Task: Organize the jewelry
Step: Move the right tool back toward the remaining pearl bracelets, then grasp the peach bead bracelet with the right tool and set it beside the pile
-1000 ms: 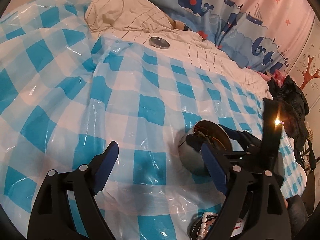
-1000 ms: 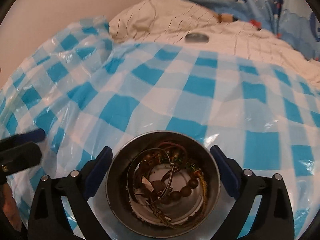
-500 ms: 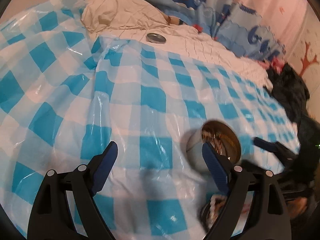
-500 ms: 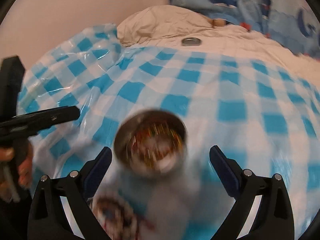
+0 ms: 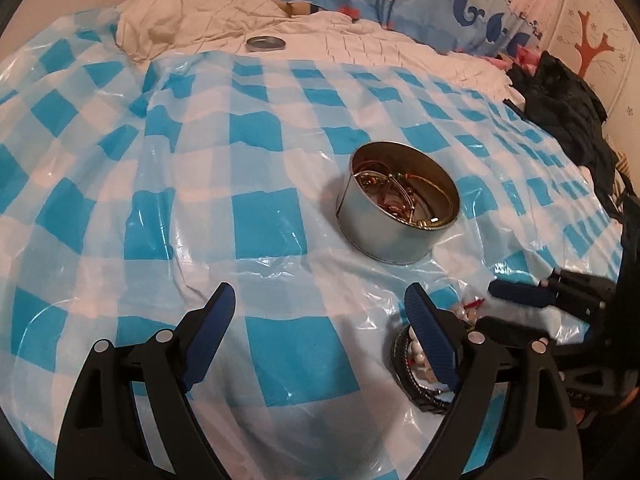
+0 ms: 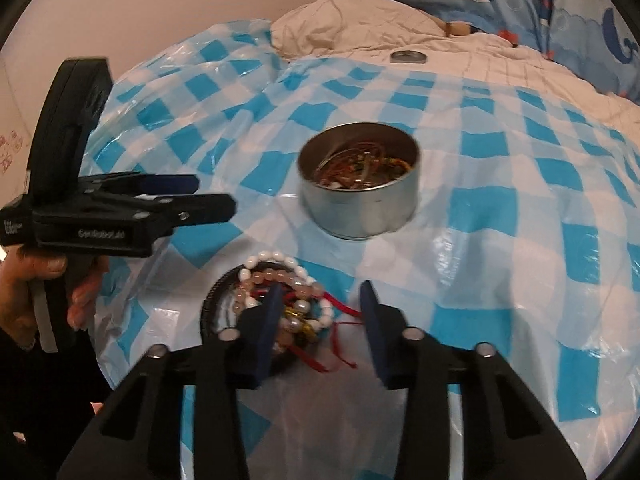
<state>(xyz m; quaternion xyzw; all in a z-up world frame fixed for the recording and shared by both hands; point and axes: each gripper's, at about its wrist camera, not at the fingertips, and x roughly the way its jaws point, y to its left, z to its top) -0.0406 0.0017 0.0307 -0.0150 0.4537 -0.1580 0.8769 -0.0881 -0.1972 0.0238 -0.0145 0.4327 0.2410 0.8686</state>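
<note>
Closing over the bracelet pile (image 6: 288, 304) near the tin (image 6: 358, 188), the right gripper (image 6: 318, 312) gripped nothing yet. The left gripper (image 5: 320, 320) stood wide and empty. Pinching one strand, not several, seemed advisable.

Tin (image 6: 360, 192): centre frame, on sheet (image 6: 520, 240), jewelry inside. Beads (image 6: 288, 292): below tin, lower centre. Lid (image 6: 408, 56): top, behind sheet. Pillow (image 6: 348, 20): upper centre.

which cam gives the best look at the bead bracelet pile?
Right wrist: the bead bracelet pile lies nearly whole beneath the closing right gripper. Left wrist shows only a sliver behind a finger of the left gripper.
</note>
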